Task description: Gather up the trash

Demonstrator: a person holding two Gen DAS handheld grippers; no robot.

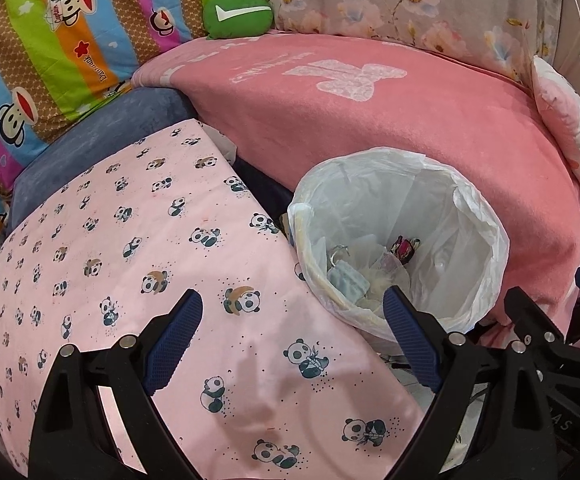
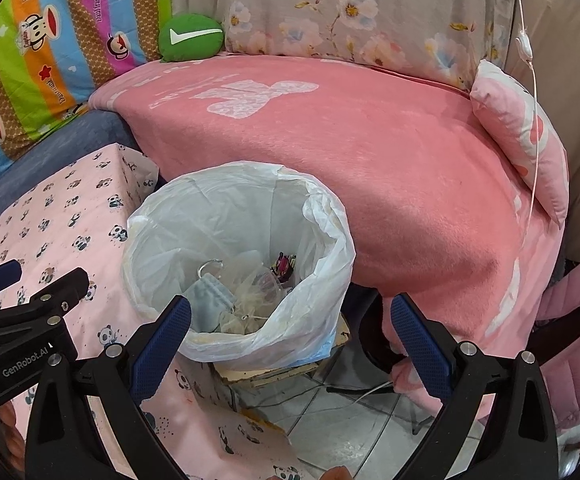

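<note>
A waste bin lined with a white plastic bag [image 1: 478, 216] [image 2: 322, 216] stands between a panda-print surface and a pink bed. Inside lie a grey face mask [image 1: 348, 282] [image 2: 210, 294], crumpled wrappers and a dark red wrapper [image 1: 404, 246] [image 2: 284, 266]. My left gripper [image 1: 292, 308] is open and empty, above the panda cloth just left of the bin. My right gripper [image 2: 290, 312] is open and empty, over the bin's near rim. The left gripper also shows in the right wrist view [image 2: 30, 284] at the left edge.
A pink panda-print cloth [image 1: 130, 260] [image 2: 50, 216] covers the surface on the left. The pink blanket bed [image 1: 370, 120] [image 2: 370, 160] lies behind, with a green cushion [image 1: 236, 14] [image 2: 190, 36], a striped cartoon quilt [image 1: 50, 60] and a pink pillow [image 2: 522, 140]. Tiled floor [image 2: 350, 432] lies below the bin.
</note>
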